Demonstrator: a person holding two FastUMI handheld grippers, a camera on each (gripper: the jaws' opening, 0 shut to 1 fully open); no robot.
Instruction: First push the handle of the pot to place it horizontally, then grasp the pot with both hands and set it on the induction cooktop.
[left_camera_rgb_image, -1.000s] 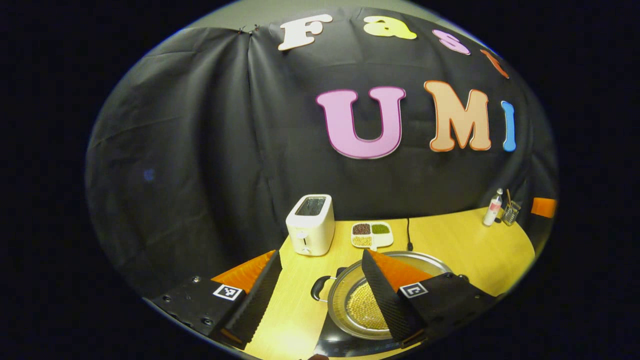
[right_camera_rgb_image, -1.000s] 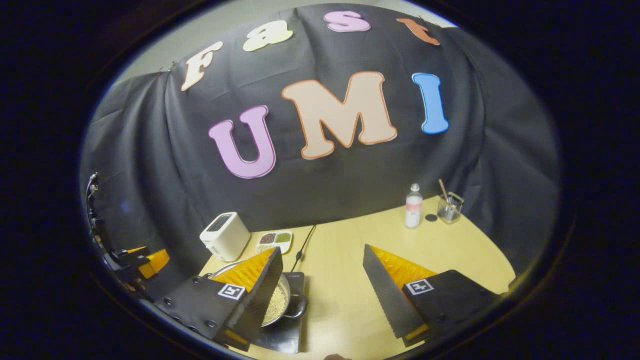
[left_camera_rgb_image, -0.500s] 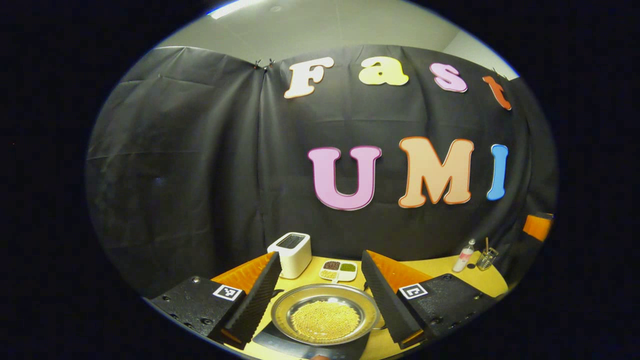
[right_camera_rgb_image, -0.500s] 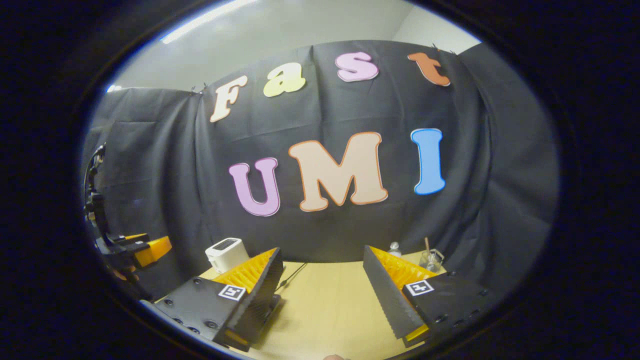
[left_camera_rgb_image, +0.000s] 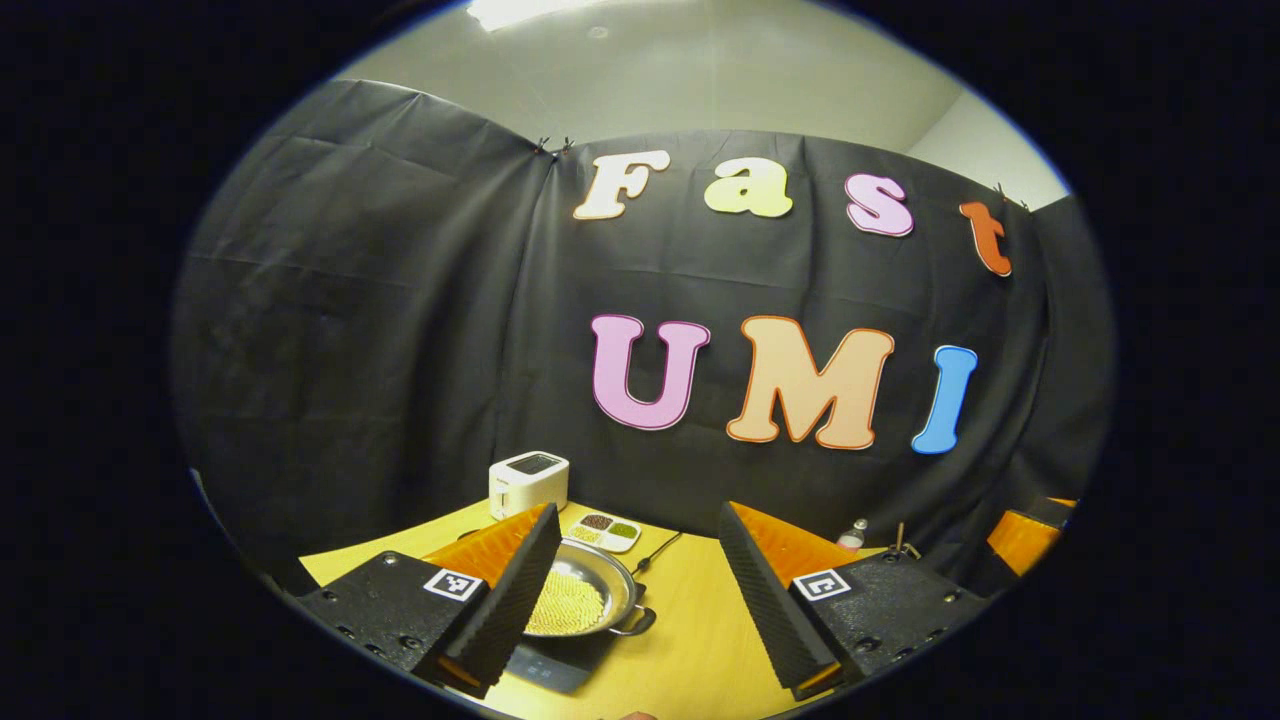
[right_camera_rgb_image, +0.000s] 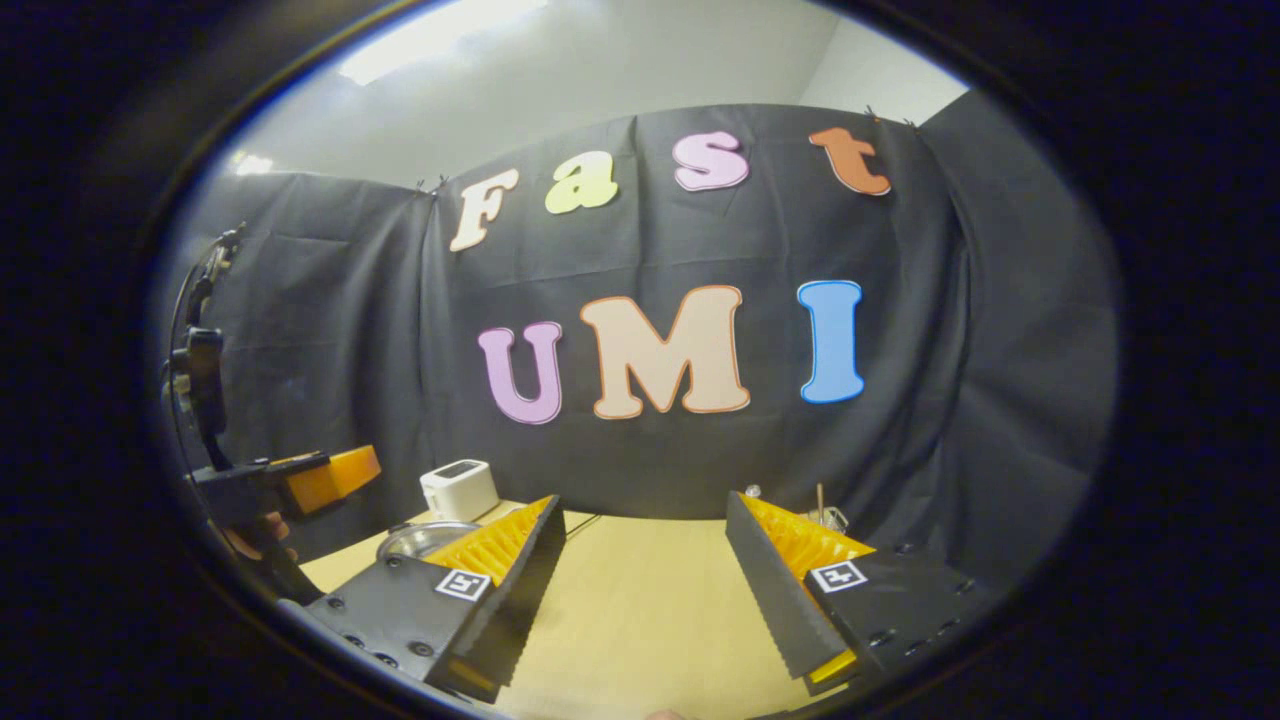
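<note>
black cloth hangs behind a yellow wooden tabletop (left_camera_rgb_image: 690, 640) that carries everything we see. going left to right in the left gripper view, a white toaster (left_camera_rgb_image: 528, 482) stands at the back by the cloth, with a small divided dish of grains (left_camera_rgb_image: 605, 529) just beside it. nearer to us the pot (left_camera_rgb_image: 585, 600), a shallow steel pan holding pale beans, sits on the dark induction cooktop (left_camera_rgb_image: 560, 660), one dark side handle (left_camera_rgb_image: 640, 622) pointing right. a black cable (left_camera_rgb_image: 655, 552) runs back from the cooktop toward the cloth. our left tool (left_camera_rgb_image: 632, 590) is released, its fingers spread wide and clear of the pot, which shows partly behind the left finger. farther right, a small bottle (left_camera_rgb_image: 853, 535) stands near the cloth.

in the right gripper view, the other tool (right_camera_rgb_image: 300, 480) shows at the far left, held by a hand (right_camera_rgb_image: 255, 540), then the toaster (right_camera_rgb_image: 458, 489) and the pot's rim (right_camera_rgb_image: 420, 538). our right tool (right_camera_rgb_image: 645, 575) is also released, grasping nothing, over bare tabletop (right_camera_rgb_image: 640, 620).
</note>
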